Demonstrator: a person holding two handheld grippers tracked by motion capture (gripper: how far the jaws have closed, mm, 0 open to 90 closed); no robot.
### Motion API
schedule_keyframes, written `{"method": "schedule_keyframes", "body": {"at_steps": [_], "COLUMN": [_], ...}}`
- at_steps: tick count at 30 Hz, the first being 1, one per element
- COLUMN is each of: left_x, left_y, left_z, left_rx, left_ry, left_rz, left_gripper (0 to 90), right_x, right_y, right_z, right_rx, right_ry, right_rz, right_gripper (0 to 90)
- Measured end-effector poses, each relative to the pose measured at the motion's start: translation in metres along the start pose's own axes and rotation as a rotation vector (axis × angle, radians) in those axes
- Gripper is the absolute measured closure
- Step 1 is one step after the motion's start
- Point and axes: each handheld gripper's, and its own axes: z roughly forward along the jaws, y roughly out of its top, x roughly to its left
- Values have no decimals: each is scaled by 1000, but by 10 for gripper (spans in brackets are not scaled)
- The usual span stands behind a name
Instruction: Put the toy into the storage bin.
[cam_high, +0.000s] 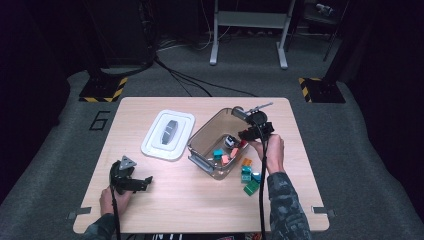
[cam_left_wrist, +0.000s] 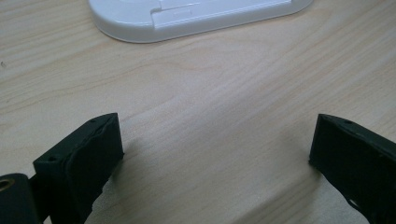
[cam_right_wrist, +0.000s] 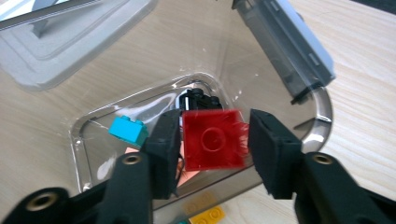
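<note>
– Two grippers on the light wooden table (cam_high: 200, 200), then. What is the right gripper (cam_right_wrist: 212, 135) doing?

– It hangs over the clear plastic container (cam_right_wrist: 322, 107), pointing down into it. A red square plastic brick (cam_right_wrist: 212, 140) sits between its jaws, above the container's floor.

– Clamped?

– Not that I can see. In the right gripper view one pad (cam_right_wrist: 166, 140) is right against the brick, while the other stands just off it with a thin gap. The jaws are narrow, barely wider than the brick, and the brick itself is blurred.

– Anything else inside?

– A turquoise brick (cam_right_wrist: 127, 130) near one corner and a small black piece (cam_right_wrist: 201, 97) behind the red one.

– And outside?

– In the high view an orange brick (cam_high: 246, 162) and a green brick (cam_high: 251, 187) lie on the table just beside the container, by the right hand (cam_high: 272, 152).

– The left gripper (cam_left_wrist: 215, 140)?

– Low over bare wood at the near left, jaws wide apart and nothing between them. The white rounded plastic lid (cam_left_wrist: 187, 18) lies flat ahead of it, just left of the container.
</note>
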Motion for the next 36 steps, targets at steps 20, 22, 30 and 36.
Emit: {"method": "schedule_keyframes", "body": {"at_steps": [20, 22, 30, 36], "left_x": [0, 0, 0, 0], "left_y": [0, 0, 0, 0], "left_z": [0, 0, 0, 0], "left_rx": [0, 0, 0, 0], "left_ry": [-1, -1, 0, -1], "left_rz": [1, 1, 0, 1], "left_gripper": [25, 25, 25, 25], "right_x": [-12, -12, -14, -15], "right_y": [-53, -62, -93, -117], "right_z": [-26, -24, -11, -3], "right_rx": [-84, -77, -19, 11], "right_ry": [43, 52, 85, 56], "right_rz": [92, 103, 111, 125], "right_gripper": [112, 79, 0, 153]}}
